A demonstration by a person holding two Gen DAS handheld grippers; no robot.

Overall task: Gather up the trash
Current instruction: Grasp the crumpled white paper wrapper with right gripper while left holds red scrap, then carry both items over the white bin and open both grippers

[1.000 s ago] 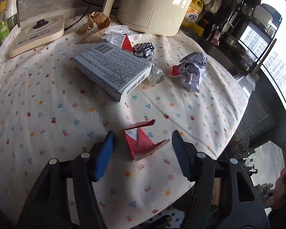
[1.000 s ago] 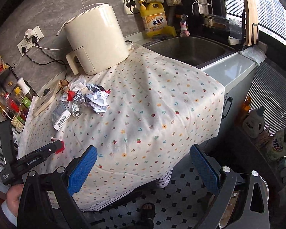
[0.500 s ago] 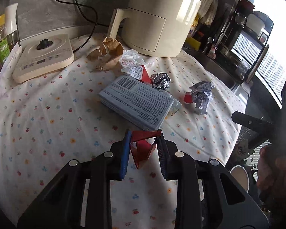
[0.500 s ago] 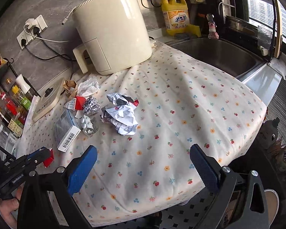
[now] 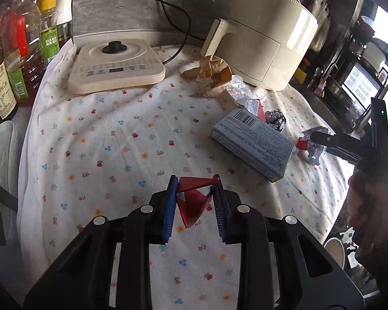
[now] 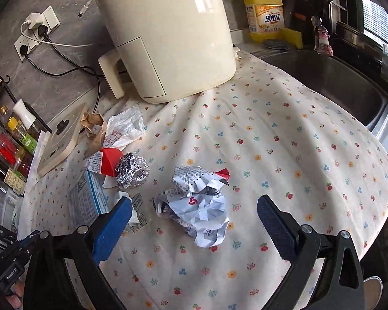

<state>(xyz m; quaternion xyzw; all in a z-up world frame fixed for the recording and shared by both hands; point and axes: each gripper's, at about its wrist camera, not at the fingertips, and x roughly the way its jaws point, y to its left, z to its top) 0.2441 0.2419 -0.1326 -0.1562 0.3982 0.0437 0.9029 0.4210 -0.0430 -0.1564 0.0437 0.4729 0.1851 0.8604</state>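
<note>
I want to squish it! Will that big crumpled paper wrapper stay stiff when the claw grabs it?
Probably not. The crumpled paper wrapper is all loose folds, so it will likely squash and feel light. The right claw is closing around it without touching; creased edges may slip out.

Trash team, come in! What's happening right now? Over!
Left gripper shut on red wrapper. Right gripper closing around crumpled paper, not gripping yet. Foil ball beside it, nothing blocking.
</note>
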